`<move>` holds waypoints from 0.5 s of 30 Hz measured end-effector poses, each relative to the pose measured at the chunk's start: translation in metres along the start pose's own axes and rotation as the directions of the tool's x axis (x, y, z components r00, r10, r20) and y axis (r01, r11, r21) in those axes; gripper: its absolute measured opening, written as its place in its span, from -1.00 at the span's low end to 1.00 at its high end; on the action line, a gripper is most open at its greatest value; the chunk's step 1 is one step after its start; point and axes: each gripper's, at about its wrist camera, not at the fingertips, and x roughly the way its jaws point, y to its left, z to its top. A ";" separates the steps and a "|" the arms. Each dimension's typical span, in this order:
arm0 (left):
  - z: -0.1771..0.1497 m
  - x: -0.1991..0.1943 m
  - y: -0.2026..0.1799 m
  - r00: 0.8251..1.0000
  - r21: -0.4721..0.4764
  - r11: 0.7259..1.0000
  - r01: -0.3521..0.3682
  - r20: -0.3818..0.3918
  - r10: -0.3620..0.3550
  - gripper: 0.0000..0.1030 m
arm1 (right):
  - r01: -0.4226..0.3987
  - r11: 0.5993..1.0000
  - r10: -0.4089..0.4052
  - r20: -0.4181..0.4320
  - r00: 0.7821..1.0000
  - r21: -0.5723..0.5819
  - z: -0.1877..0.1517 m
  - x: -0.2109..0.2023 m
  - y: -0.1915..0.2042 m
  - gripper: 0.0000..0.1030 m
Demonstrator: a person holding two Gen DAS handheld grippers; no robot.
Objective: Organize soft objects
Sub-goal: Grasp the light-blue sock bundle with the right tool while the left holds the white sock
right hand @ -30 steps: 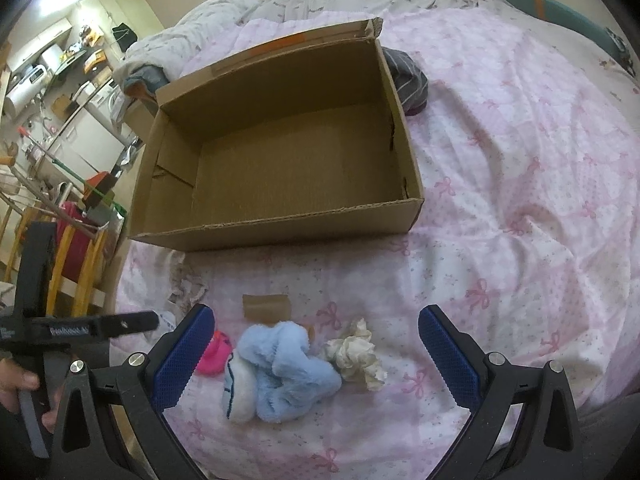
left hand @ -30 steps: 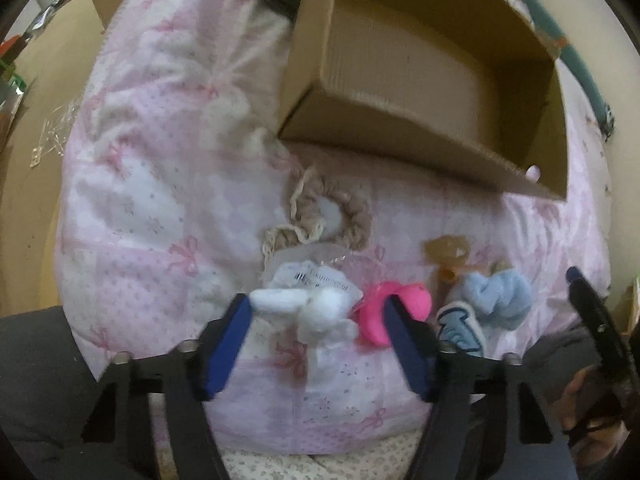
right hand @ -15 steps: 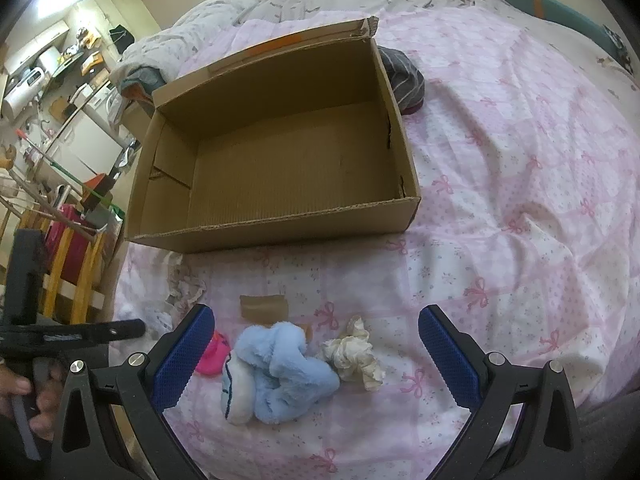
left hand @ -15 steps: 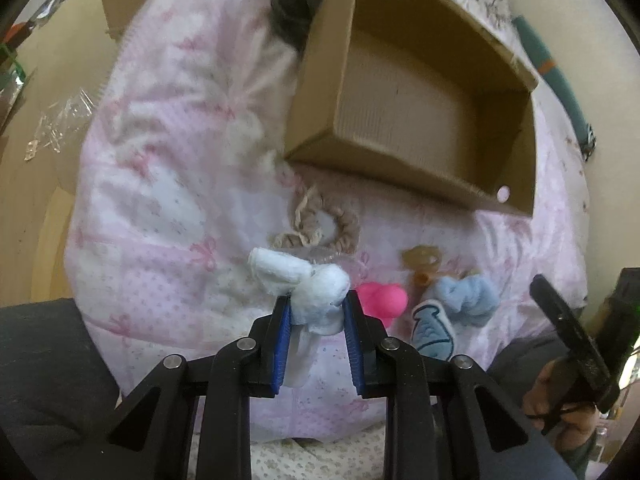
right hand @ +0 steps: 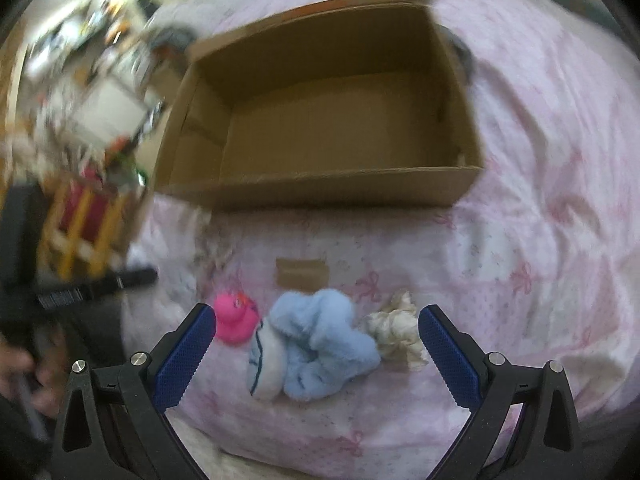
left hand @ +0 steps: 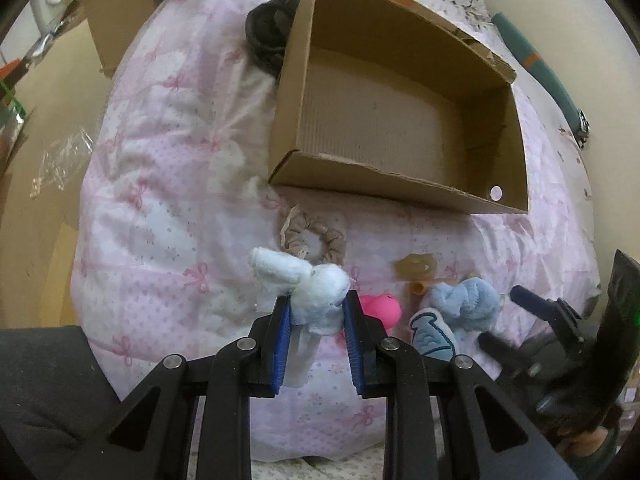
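Left claw (left hand: pixel 317 308) pinched on a white fluffy toy (left hand: pixel 308 284), blue pads pressing it from both sides, with 1 pale limb sticking out up-left past the tips and a strip of white fabric hanging down between the arms. Raised above the pink bedspread (left hand: pixel 160 200), apparently clear of it, though exact clearance cannot be told. Just beyond the tips, a beige scrunchie (left hand: pixel 314 238) flat on the bedspread. To the right of the pinched toy, a pink rubber duck (left hand: pixel 382 308), then a light blue plush bundle (left hand: pixel 464 300) with a white-and-blue piece at its near end, and a small tan item behind them, too unclear to name. Farther back, an open cardboard box (left hand: pixel 400 184) resting on the bedspread, inside bare as far as can be seen, with a dark garment (left hand: pixel 268 36) against its far left corner. Right claw (right hand: pixel 316 334) spread wide, gripping nothing, pads apart on either side of 3 things lying on the bed: the duck (right hand: pixel 234 318) just beside the left pad, the blue bundle (right hand: pixel 320 340) in the middle, a cream crumpled cloth (right hand: pixel 396 330) near the right pad. Right view blurred, so contact between pads and items cannot be told.
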 end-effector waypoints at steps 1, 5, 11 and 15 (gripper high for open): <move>0.000 -0.001 0.000 1.000 0.001 1.000 0.000 0.002 0.000 -0.56 | 0.008 0.999 -0.008 -0.011 1.000 -0.034 -0.002 0.003 0.007 1.00; 0.001 -0.001 0.006 1.000 -0.025 1.000 0.012 0.002 -0.012 -0.56 | 0.052 0.983 -0.067 -0.077 0.995 -0.178 -0.013 0.025 0.037 1.00; 0.001 -0.003 0.007 1.000 -0.030 1.000 0.008 0.013 -0.008 -0.56 | 0.120 0.935 -0.173 -0.135 0.976 -0.333 -0.030 0.057 0.061 1.00; 0.001 -0.004 0.008 1.000 -0.029 1.000 -0.003 0.018 0.003 -0.56 | 0.104 0.938 -0.160 -0.148 0.976 -0.331 -0.030 0.064 0.064 0.14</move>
